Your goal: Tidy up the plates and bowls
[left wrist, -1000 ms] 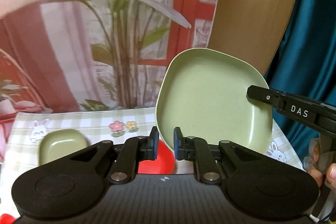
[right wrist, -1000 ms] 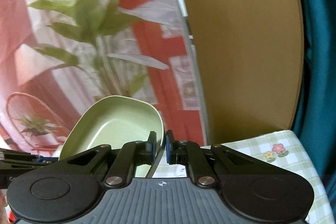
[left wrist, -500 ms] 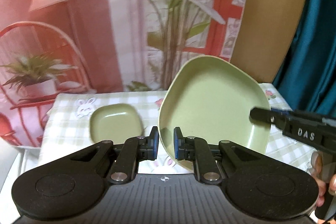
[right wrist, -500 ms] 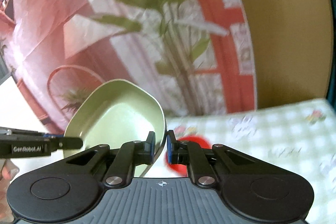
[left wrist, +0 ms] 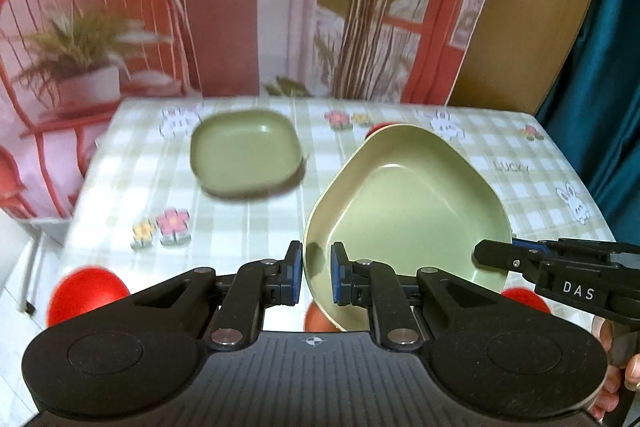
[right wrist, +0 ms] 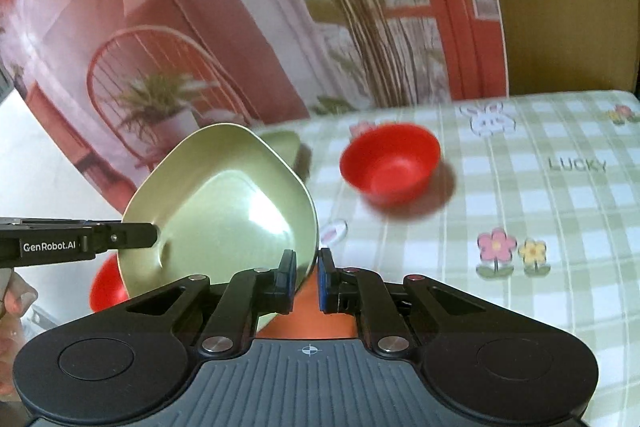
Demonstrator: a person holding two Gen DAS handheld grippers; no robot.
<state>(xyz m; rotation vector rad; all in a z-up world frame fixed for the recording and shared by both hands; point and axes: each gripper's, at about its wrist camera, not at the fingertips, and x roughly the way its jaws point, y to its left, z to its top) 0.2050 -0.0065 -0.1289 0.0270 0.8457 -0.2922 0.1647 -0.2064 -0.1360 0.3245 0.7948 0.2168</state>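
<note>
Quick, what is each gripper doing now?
Left gripper: closed on the green plate rim.
Right gripper: closed on the same plate's opposite rim.

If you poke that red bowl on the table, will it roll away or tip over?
The red bowl probably slides rather than rolls: it sits upright on its base on the tablecloth. Its sides flare wide, so a poke high on the rim might tip it. It looks like light plastic, likely hard to break.

Matte black all over on the left gripper [left wrist: 314,273]: ribbed grey housing, round caps, silver screws, blue pads on its fingers [left wrist: 295,269]. The right gripper [right wrist: 307,273] matches it; white lettering reads "DAS" on one side, "GenRobot.AI" on the other.
</note>
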